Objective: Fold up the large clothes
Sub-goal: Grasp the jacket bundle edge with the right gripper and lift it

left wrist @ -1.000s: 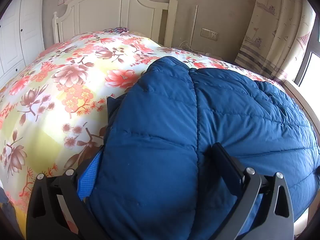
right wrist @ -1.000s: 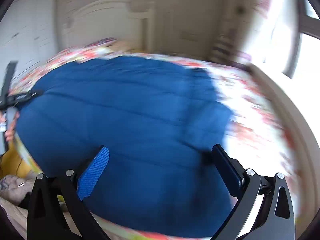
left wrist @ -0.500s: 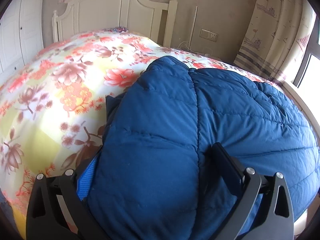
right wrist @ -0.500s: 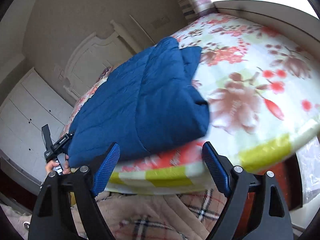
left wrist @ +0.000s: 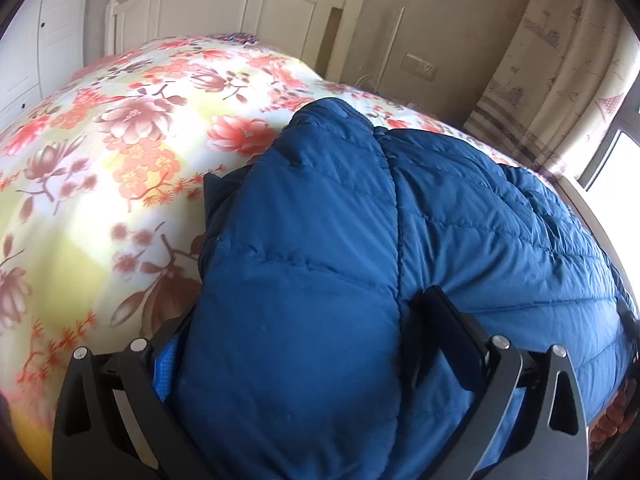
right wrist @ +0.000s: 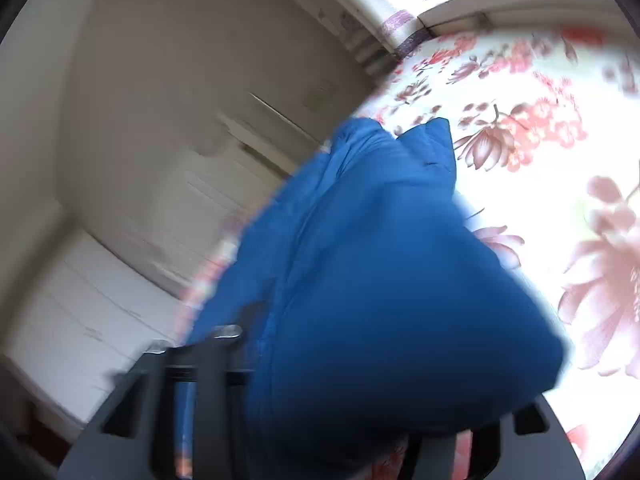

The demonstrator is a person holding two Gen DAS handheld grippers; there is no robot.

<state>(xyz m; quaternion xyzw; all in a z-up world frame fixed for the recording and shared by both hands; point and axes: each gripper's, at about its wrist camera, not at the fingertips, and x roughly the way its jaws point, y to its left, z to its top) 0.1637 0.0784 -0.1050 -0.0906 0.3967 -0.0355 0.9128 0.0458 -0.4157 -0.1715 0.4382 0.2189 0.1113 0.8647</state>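
Bed (left wrist: 100, 184) under a floral sheet in red, pink and yellow; fills most of left-wrist view, seen at 1 to 3 o'clock in right-wrist view (right wrist: 560, 184). White headboard (left wrist: 240, 8) at 12 o'clock, left-wrist view; white wardrobe (left wrist: 36, 40) at 10 o'clock; curtain (left wrist: 552, 72) at 2 o'clock beside bright window.

Blue quilted jacket (left wrist: 328, 280) lying on bed, folded over on itself, spread from centre out to 4 o'clock in left-wrist view; dark inner layer showing at its 9 o'clock edge. Same jacket (right wrist: 380, 280) in right-wrist view, blurred, bunched from centre down to 6 o'clock, floral sheet beyond it.

Left gripper (left wrist: 304, 344): fingers (left wrist: 452, 320) standing wide apart with thick padded fold of jacket packed between them; blue pad of the 8 o'clock finger half buried in cloth. Holding that fold, pressed in from both sides.

Right gripper (right wrist: 352, 400): heavily blurred; one finger (right wrist: 224, 344) visible at 7 o'clock against jacket edge, other side hidden under cloth at 5 o'clock. Jacket bulk between the two; cannot tell whether clamped or merely around it.
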